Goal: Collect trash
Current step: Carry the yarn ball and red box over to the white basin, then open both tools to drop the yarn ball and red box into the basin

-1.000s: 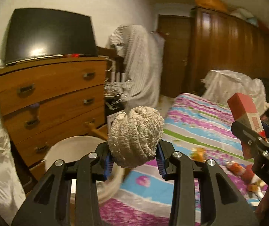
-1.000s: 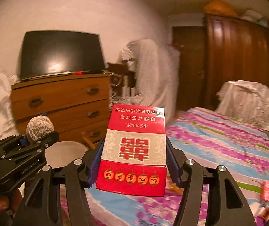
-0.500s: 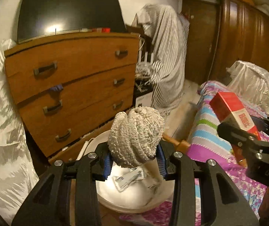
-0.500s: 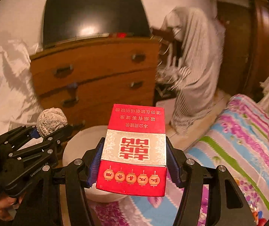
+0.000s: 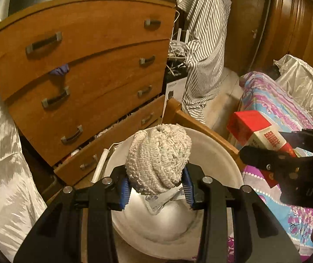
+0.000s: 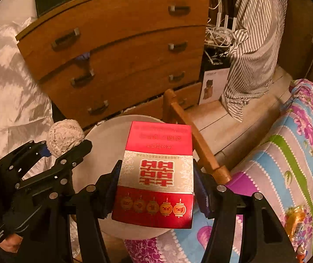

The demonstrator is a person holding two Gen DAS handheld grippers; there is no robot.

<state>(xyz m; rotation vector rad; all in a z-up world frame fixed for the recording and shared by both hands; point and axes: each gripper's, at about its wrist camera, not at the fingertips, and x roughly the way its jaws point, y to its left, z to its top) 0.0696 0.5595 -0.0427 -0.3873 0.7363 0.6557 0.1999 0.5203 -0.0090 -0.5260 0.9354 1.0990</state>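
Each scene is viewed from a fisheye camera mounted just behind a tool, angled steeply downward and close over a white bin. The left wrist view is centred on the bin; the right tool is seen at its right edge. The right wrist view is set further right; the left tool appears at its left. The bin, dresser and bed are shared.

The basin sits on the floor between the dresser and the bed, paper scraps inside. A wrapper lies near the bed's edge.
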